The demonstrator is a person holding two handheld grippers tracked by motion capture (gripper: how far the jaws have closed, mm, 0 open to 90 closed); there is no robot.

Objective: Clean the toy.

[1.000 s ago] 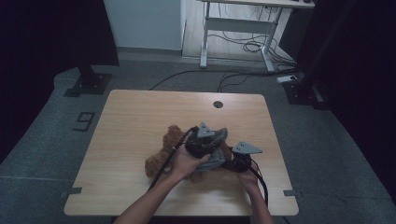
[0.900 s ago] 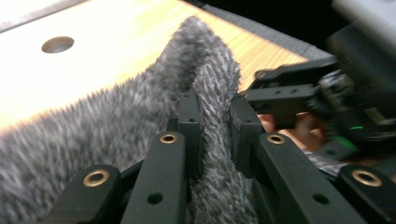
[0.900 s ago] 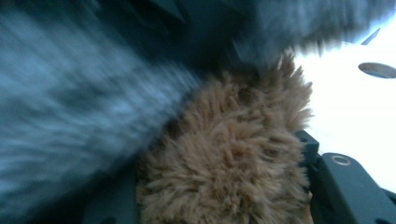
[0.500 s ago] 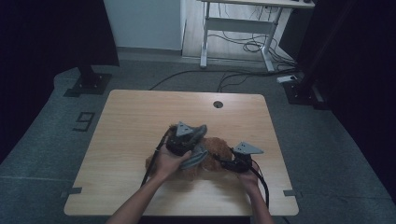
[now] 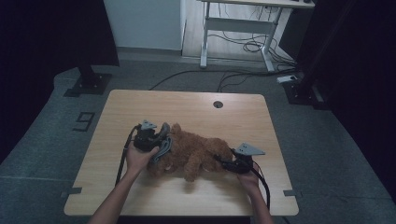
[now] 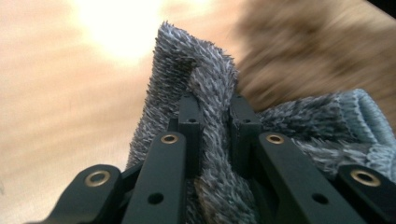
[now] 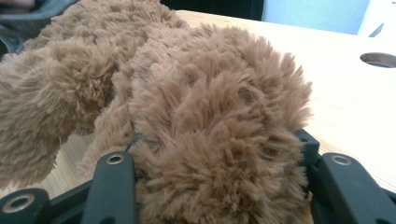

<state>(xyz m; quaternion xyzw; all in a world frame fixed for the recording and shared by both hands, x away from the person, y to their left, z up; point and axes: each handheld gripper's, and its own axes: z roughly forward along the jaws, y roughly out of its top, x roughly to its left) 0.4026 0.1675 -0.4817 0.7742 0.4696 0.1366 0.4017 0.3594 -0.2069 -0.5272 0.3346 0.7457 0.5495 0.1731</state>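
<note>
Pinching a fold of grey fuzzy cloth (image 6: 205, 93), the left gripper (image 5: 156, 144) sits at the left end of the brown plush toy (image 5: 196, 151), jaws nearly shut w/ cloth squeezed between. Toy lies lengthwise on the wooden table (image 5: 187, 105), approx mid-table, toward the person's edge. At the toy's right end, right gripper (image 5: 223, 163) clamps a furry limb, jaws part-open around it.
</note>
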